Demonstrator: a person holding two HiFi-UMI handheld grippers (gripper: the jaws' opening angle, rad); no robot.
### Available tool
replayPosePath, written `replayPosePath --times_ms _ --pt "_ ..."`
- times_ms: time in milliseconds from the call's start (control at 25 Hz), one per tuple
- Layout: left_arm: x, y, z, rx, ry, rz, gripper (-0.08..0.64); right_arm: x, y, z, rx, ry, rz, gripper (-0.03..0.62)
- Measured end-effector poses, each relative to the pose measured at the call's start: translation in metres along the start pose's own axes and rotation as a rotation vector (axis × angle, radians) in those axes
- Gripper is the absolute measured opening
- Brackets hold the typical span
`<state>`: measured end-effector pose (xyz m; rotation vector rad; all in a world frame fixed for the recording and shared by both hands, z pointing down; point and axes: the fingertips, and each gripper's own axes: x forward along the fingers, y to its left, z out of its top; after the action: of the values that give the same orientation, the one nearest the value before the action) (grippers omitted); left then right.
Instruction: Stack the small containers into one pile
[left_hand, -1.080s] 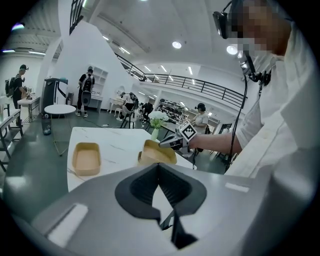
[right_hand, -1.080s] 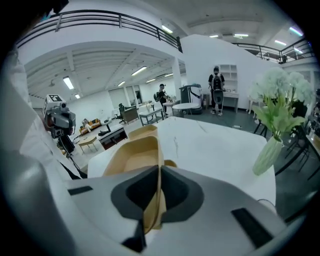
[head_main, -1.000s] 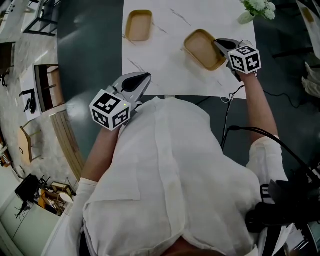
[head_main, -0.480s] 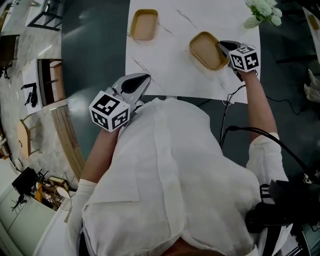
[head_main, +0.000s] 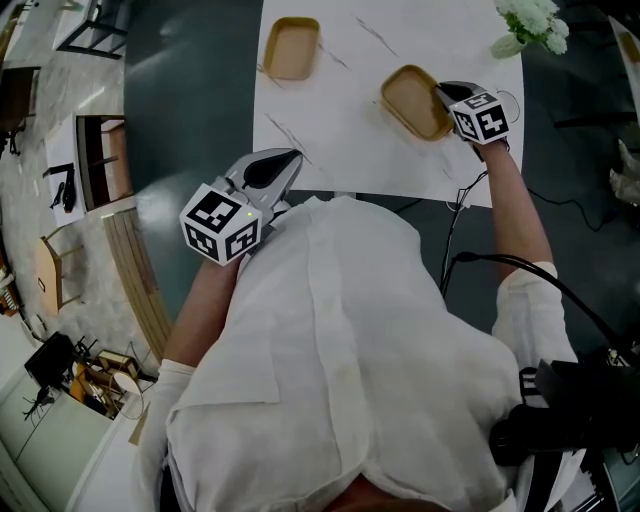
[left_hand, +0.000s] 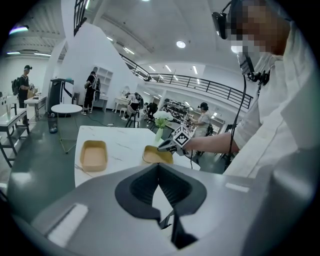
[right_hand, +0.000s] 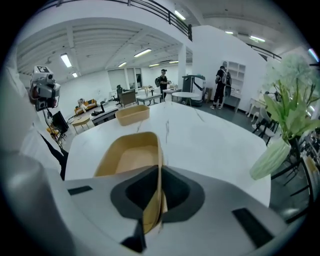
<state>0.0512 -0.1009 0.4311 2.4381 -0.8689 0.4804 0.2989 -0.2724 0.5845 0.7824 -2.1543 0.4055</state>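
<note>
Matt container (head_main: 410, 100), perhaps paper pulp

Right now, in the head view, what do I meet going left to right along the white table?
Loose container → second container → right gripper, shut on its right rim → white flowers.

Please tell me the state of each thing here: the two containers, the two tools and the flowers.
Left container: empty, upright, alone on the table, not stacked.
Right container: empty, gripped by its near wall.
Right tool: shut on that wall.
Left tool: shut, holding nothing.
Flowers: upright in a vase.
</note>
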Motion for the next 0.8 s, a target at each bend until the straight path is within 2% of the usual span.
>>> replayPosePath --times_ms 240,440,680,800 --pt "-0.002 0.002 0.001 -0.001 0.003 0.002 0.008 0.003 0.001 -0.005 -0.031 0.035 -0.039 0.017" --pt "-0.005 0.007 0.004 -0.006 -0.009 -0.003 0.008 -0.007 -0.001 0.004 -0.015 0.014 -0.065 0.031" --pt "-0.001 0.020 0.005 -0.011 -0.017 -0.029 0.006 -0.020 0.010 0.034 0.055 -0.061 -0.100 0.031" --pt "-0.016 0.036 0.006 0.001 -0.033 -0.051 0.007 -0.015 0.045 0.066 0.073 -0.103 -0.099 0.031"
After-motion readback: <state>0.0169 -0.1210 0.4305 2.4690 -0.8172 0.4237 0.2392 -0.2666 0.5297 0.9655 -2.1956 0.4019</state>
